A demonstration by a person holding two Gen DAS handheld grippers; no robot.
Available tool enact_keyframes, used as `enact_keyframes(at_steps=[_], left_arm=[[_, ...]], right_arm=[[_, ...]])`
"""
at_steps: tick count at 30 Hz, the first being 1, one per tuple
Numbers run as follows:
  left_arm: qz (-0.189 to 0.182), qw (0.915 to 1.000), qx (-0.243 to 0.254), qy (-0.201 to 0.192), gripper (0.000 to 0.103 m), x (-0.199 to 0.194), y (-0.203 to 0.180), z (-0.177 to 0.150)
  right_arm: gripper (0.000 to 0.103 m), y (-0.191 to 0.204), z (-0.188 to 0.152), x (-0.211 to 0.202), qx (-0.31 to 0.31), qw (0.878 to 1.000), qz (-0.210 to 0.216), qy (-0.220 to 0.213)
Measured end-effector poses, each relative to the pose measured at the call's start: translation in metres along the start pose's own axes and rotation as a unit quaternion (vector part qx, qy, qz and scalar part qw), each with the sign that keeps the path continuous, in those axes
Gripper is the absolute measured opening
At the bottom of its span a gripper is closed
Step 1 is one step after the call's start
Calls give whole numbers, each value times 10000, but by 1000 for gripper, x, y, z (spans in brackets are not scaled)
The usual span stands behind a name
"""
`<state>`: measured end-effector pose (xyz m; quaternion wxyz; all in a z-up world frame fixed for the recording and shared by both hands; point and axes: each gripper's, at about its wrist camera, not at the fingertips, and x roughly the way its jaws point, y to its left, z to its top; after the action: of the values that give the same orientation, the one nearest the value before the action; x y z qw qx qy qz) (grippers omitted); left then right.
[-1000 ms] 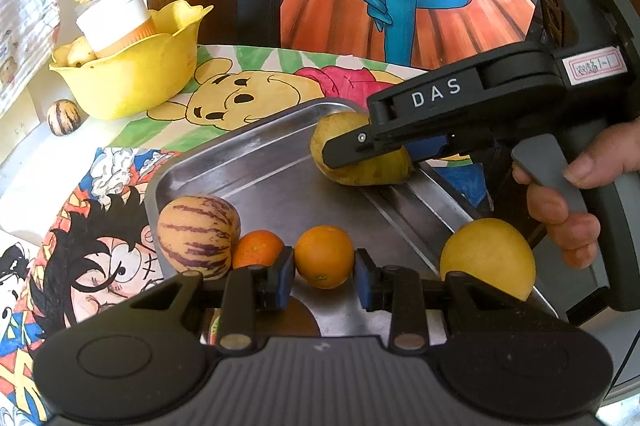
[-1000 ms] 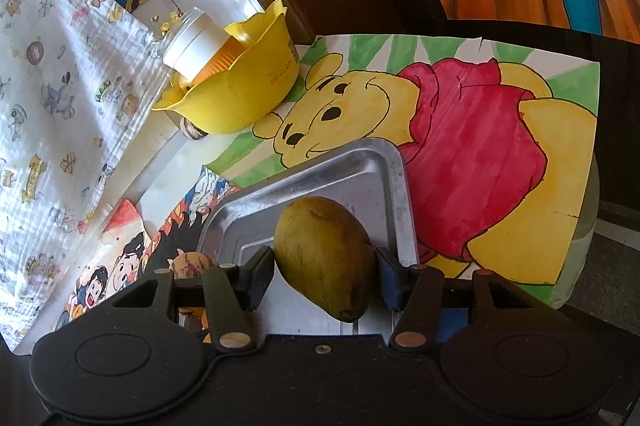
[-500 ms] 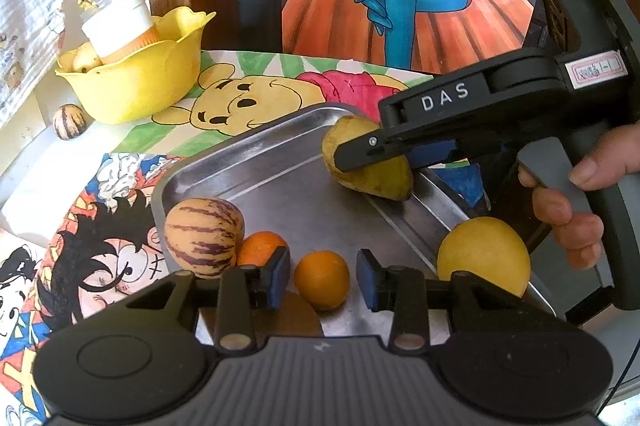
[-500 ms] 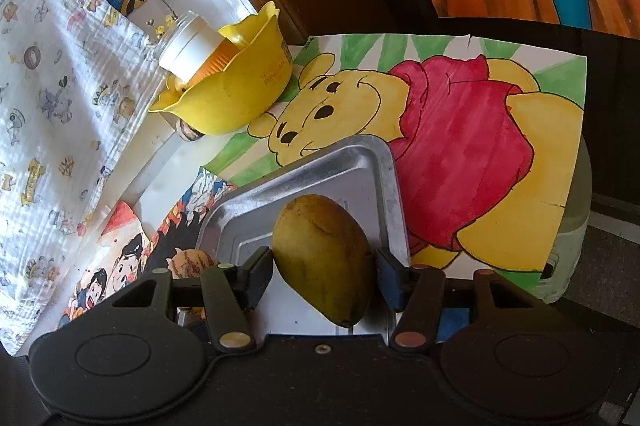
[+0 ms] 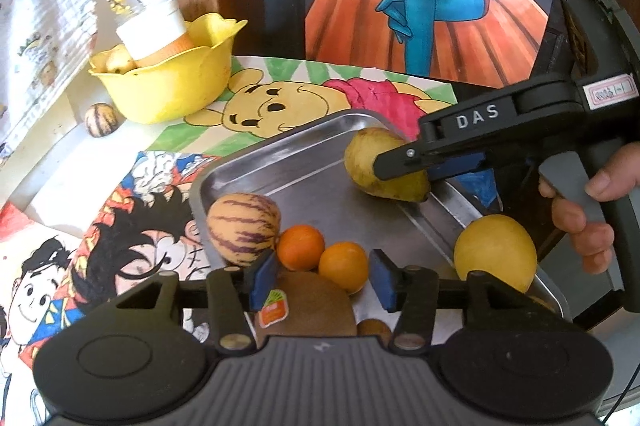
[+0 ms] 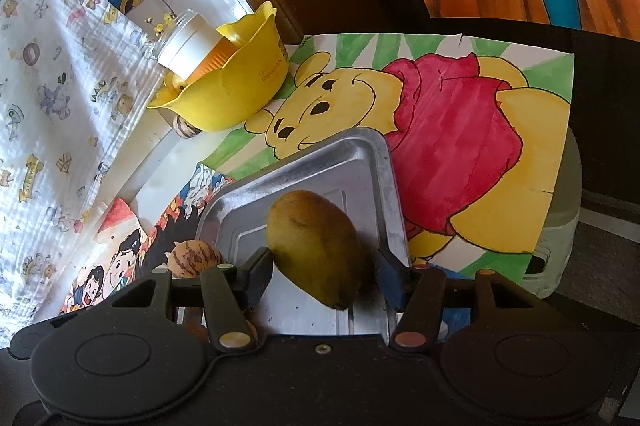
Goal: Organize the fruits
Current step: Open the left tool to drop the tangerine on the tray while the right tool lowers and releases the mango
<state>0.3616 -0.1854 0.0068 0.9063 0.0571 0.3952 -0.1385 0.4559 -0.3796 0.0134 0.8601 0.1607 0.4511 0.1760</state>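
Note:
A steel tray (image 5: pixel 312 170) holds a striped melon (image 5: pixel 243 226), two oranges (image 5: pixel 301 247) (image 5: pixel 343 266), a yellow round fruit (image 5: pixel 495 252) and a brown kiwi (image 5: pixel 308 306). My right gripper (image 6: pixel 322 272) is shut on a yellow-green mango (image 6: pixel 318 248) and holds it over the tray's far right corner (image 6: pixel 360 162); it also shows in the left wrist view (image 5: pixel 400 166) with the mango (image 5: pixel 372 166). My left gripper (image 5: pixel 322 276) is open and empty, above the kiwi and just behind the oranges.
A yellow bowl (image 5: pixel 176 94) with a white-capped jar (image 5: pixel 150 26) and small fruit stands at the back left. A small striped fruit (image 5: pixel 101 119) lies beside it. Cartoon paper sheets (image 5: pixel 280 98) cover the table. A dark wall and poster stand behind.
My left gripper has pulled back from the orange, which stays on the tray, and the kiwi has come into view. My right gripper has shifted slightly with the mango.

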Motion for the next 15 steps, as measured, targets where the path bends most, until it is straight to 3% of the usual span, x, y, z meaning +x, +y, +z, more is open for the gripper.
enact_keyframes(at_steps=[8, 15], left_arm=[[119, 9998, -155, -33, 60, -13, 12, -5], [245, 9988, -360, -237, 69, -31, 22, -7]], right_arm=[[62, 5, -7, -5, -51, 9999, -120, -30], [67, 9, -10, -13, -68, 9997, -153, -149]])
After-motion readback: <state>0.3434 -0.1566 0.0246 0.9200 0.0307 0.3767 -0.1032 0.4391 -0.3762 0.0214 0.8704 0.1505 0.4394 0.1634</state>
